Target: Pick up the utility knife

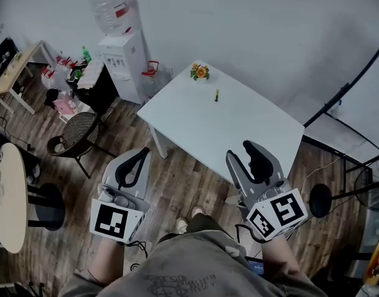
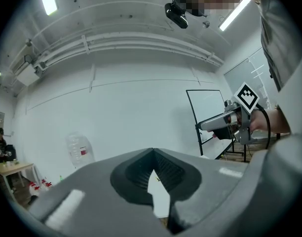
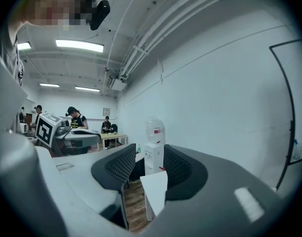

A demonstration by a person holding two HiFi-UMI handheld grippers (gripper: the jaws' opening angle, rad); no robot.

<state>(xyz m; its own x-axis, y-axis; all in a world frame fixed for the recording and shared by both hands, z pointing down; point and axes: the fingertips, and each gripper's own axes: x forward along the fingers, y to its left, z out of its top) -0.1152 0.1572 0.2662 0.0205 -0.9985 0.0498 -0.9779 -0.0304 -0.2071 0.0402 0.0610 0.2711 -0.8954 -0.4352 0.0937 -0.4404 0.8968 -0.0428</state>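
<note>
The utility knife (image 1: 217, 95), small and dark with a yellow end, lies on the far part of the white table (image 1: 239, 135) in the head view. Both grippers hang over the wooden floor short of the table's near edge, well away from the knife. My left gripper (image 1: 143, 151) is shut, its tips meeting with nothing between them (image 2: 153, 152). My right gripper (image 1: 248, 146) stands open and empty; through its gap (image 3: 148, 149) I see a corner of the table (image 3: 156, 191). Neither gripper view shows the knife clearly.
A small flower ornament (image 1: 200, 72) stands at the table's far corner. A water dispenser (image 1: 124, 60) and a wicker chair (image 1: 75, 135) are to the left, a round table (image 1: 7, 197) further left. A black stool (image 1: 319, 200) and a frame (image 1: 344, 98) stand to the right.
</note>
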